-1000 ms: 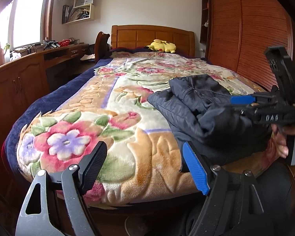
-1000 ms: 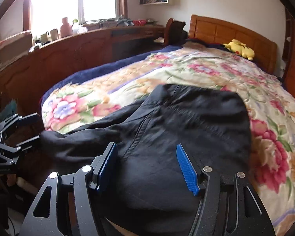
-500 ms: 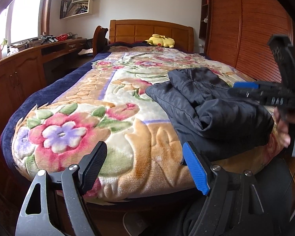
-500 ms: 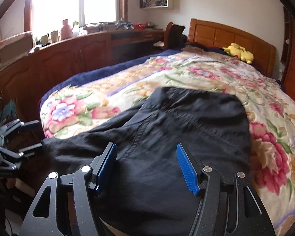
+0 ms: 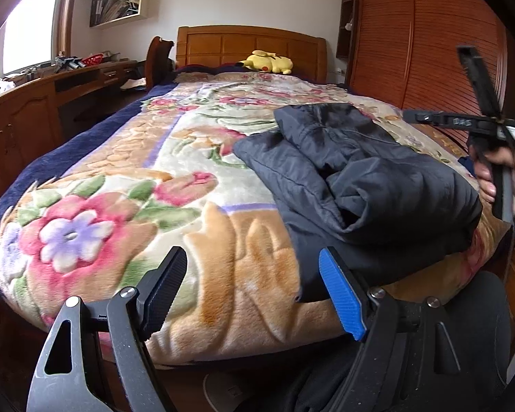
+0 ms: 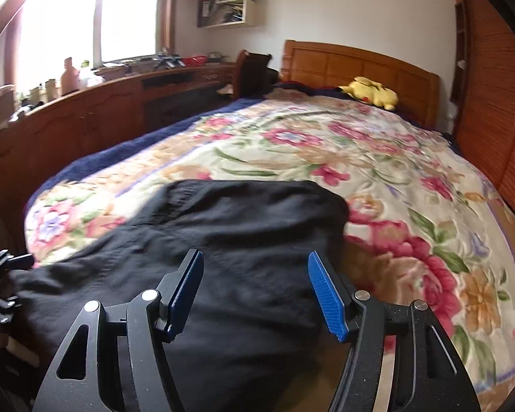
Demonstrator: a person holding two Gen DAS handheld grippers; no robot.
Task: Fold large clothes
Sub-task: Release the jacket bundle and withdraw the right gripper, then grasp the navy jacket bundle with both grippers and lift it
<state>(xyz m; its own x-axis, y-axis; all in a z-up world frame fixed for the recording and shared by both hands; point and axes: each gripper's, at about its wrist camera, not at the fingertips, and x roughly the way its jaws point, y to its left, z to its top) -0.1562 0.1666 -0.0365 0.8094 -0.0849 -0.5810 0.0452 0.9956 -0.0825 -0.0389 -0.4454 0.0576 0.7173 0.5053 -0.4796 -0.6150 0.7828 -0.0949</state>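
On bed (image 5: pixel 127 185) | jacket (image 5: pixel 360 178) folded | both grippers spread, clear

From the left wrist view, the floral blanket (image 5: pixel 127 185) lies bare from 9 to 12 o'clock, giving a claw wide passage over the bed; the folded dark jacket (image 5: pixel 360 178) heaps up at 1 to 3 o'clock and blocks a low sweep there; the right claw (image 5: pixel 408 116) hangs above the jacket's far edge at 2 o'clock; the slatted wardrobe (image 5: pixel 429 41) walls off the bed's right side; the long wooden desk (image 5: pixel 20 116) bounds the left, with a narrow aisle between it and the bed; a yellow plush (image 5: pixel 267 61) sits against the headboard (image 5: pixel 250 44) at 12; the left claw (image 5: pixel 254 295), jaws spread, stands off the foot of the bed.
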